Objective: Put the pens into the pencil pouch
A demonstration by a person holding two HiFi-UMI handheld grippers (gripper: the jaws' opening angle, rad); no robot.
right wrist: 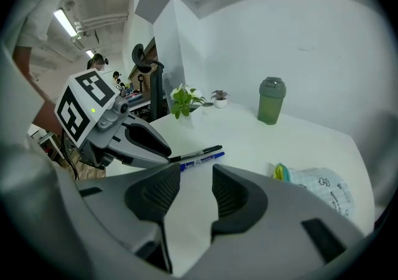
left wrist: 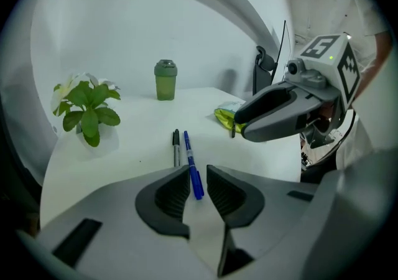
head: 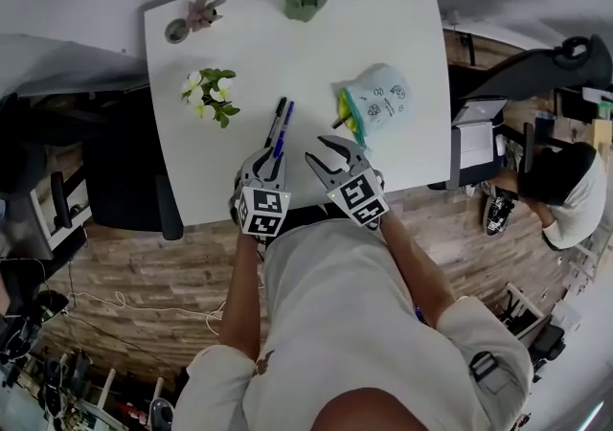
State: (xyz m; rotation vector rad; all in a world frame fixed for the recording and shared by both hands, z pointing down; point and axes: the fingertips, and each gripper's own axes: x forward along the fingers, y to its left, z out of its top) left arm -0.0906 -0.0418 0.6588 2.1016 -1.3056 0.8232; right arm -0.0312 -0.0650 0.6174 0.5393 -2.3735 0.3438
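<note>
Pens lie side by side on the white table (head: pixel 316 46), straight ahead of the left gripper (head: pixel 271 159). The blue pen (left wrist: pixel 191 163) reaches with its near end in between that gripper's jaws, while the black pen (left wrist: pixel 176 147) sits just outside them, on their left. The jaws stand only a narrow way apart and the pads do not seem to press on the blue pen yet, so nothing is held. The right gripper (right wrist: pixel 196 176) hangs just to the left gripper's right, about half open over bare table. The pencil pouch (head: pixel 378 99) lies ahead of it and to its right, its yellow-green edge turned toward the pens.

To do this pick well, I would keep the left jaws centred on the blue pen alone, low enough that both pads meet its barrel squarely, and watch that the left jaw does not nudge or catch the black pen. Gripping only the tip may let the pen swing, so a hold further along looks safer. The right gripper seems best used on the pouch's mouth.
</note>
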